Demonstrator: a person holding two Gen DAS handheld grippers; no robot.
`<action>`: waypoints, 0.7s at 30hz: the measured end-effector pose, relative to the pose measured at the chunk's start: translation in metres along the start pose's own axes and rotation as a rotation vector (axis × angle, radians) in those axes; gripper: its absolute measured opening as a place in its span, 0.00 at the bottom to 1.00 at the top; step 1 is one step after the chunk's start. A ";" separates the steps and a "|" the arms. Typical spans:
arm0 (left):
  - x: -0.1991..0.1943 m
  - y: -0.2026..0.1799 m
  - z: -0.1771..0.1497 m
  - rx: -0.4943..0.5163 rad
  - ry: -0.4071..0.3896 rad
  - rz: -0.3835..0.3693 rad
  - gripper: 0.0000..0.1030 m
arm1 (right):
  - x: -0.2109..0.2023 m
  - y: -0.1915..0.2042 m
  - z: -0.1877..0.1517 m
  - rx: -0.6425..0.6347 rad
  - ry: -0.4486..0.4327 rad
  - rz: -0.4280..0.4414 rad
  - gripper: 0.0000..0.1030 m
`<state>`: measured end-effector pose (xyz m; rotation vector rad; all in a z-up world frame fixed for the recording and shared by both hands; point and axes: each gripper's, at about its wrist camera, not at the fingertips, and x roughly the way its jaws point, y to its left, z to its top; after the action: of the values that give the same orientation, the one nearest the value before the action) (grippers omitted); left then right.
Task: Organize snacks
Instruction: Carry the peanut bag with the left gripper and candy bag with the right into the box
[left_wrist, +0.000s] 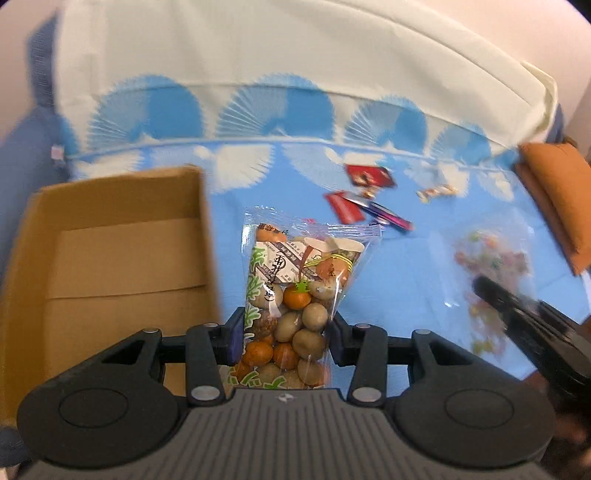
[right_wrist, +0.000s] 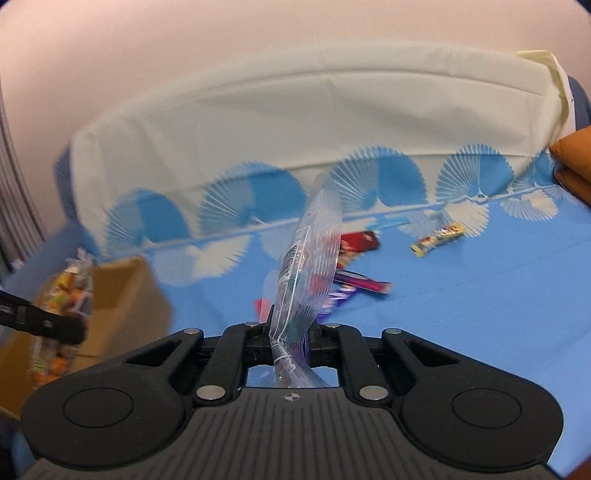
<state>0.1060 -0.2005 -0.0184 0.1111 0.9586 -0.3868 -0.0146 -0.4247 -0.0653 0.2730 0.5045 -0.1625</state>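
Nut bag (left_wrist: 295, 306): a clear packet of coated nuts, held off the blue-clothed counter (left_wrist: 424, 295), just right of the cardboard box (left_wrist: 110, 266) at the counter's left edge.
Handling: judged light and lumpy, film slippery and soft; best gripped across its filled body.
Left gripper (left_wrist: 286, 338): fingers part-closed, pressing the nut bag's lower half.
Clear candy bag (right_wrist: 306, 280): thin, floppy film, edge-on and held off the counter; likely to sag or slip.
Right gripper (right_wrist: 288, 339): fingers nearly together, pinching the candy bag's lower edge.
Loose snacks: red packet (right_wrist: 360, 240), purple bar (right_wrist: 364, 284), yellow bar (right_wrist: 437, 240) lie mid-counter toward the far edge.
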 end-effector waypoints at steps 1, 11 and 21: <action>-0.010 0.005 -0.006 -0.009 -0.006 0.027 0.47 | -0.008 0.006 0.000 0.010 -0.002 0.018 0.12; -0.088 0.081 -0.082 -0.109 -0.005 0.126 0.47 | -0.092 0.112 -0.030 -0.071 0.063 0.189 0.12; -0.143 0.118 -0.133 -0.152 -0.075 0.128 0.47 | -0.129 0.195 -0.066 -0.191 0.117 0.297 0.12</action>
<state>-0.0261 -0.0173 0.0125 0.0190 0.8982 -0.1983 -0.1130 -0.2088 -0.0138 0.1685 0.5855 0.1911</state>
